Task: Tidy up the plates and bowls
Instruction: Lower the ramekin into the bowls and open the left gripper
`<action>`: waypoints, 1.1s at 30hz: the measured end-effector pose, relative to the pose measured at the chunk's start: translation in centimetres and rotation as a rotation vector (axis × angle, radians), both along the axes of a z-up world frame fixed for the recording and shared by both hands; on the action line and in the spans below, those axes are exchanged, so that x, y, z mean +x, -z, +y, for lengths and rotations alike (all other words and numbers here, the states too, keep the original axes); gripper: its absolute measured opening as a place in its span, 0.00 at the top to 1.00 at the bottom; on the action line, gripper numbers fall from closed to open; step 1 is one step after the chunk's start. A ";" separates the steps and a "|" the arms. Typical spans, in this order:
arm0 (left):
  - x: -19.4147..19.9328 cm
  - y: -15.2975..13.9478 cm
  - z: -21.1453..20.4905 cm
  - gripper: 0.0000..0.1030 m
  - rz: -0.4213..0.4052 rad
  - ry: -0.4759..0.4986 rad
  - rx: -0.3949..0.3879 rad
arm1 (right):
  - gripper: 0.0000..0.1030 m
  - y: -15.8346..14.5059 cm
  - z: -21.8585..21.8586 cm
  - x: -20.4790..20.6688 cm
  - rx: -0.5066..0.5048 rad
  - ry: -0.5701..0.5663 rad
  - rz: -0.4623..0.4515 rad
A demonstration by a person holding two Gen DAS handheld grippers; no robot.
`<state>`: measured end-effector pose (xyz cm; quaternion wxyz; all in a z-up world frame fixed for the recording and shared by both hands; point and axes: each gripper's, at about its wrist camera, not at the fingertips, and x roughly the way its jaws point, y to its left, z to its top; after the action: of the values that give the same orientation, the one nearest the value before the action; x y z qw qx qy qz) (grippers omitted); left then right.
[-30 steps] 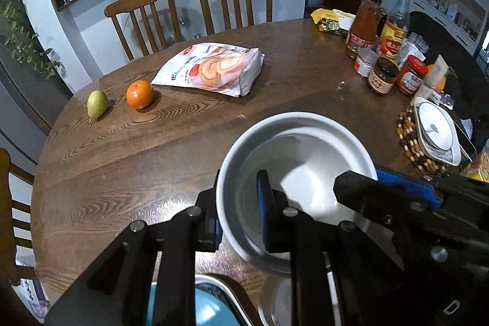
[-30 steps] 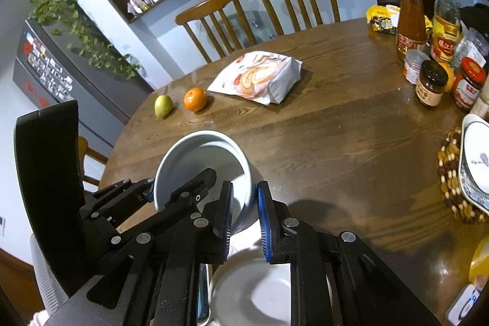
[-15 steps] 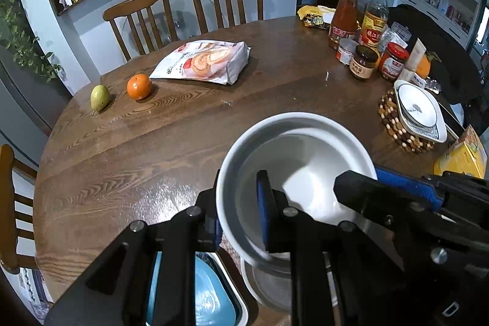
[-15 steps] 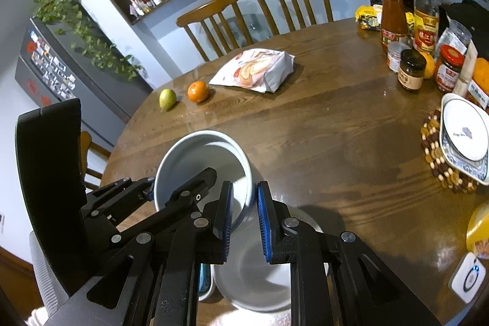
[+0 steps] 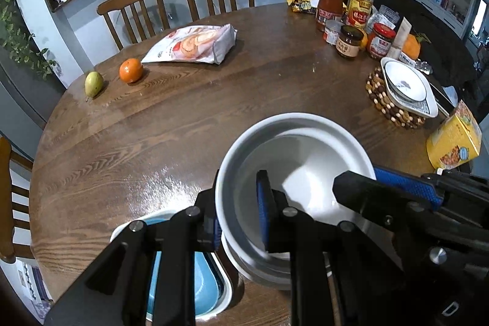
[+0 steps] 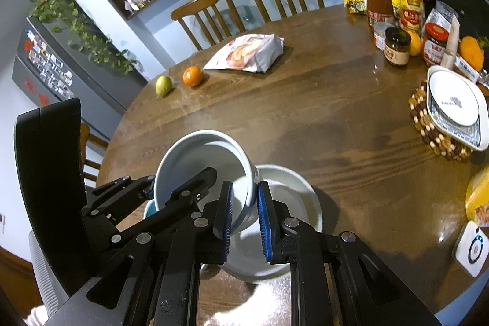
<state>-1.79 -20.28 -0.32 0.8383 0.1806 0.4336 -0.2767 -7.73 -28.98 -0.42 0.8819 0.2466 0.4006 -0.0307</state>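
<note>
I hold one deep white bowl (image 5: 299, 161) with both grippers. My left gripper (image 5: 238, 210) is shut on its left rim, and my right gripper (image 6: 244, 203) is shut on its right rim (image 6: 241, 170). The bowl is tilted and hangs just above a second, wider white bowl (image 6: 293, 188) on the table; its lower edge shows in the left wrist view (image 5: 269, 274). A blue-lined white dish (image 5: 201, 283) sits to the left of that bowl. A white square plate with a blue pattern (image 5: 406, 84) rests on a beaded trivet at the right.
Round wooden table (image 5: 189, 118) with a pear (image 5: 93, 81), an orange (image 5: 130, 70) and a snack bag (image 5: 192, 43) at the back. Jars and bottles (image 5: 351, 20) stand at the back right. A yellow box (image 5: 455, 136) is at the right edge. Two chairs stand behind.
Both grippers pulled back toward me with the bowl. The lower white bowl and the blue dish have come further into view beneath it.
</note>
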 end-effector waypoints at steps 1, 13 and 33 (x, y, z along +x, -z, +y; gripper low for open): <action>-0.2 0.2 0.0 0.85 0.005 0.001 0.003 | 0.81 0.1 0.0 -0.1 0.001 0.000 0.004; -0.6 4.1 -0.4 0.84 0.133 0.004 0.048 | 0.81 3.3 -0.3 -0.7 0.034 -0.007 0.090; -0.2 7.3 -1.2 0.84 0.201 0.004 0.092 | 0.82 6.5 -0.6 0.3 0.050 -0.003 0.180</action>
<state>-1.99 -21.52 -7.57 0.7808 0.1910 0.5274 -0.2751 -7.45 -29.58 -6.90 0.8359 0.2642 0.4793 -0.0413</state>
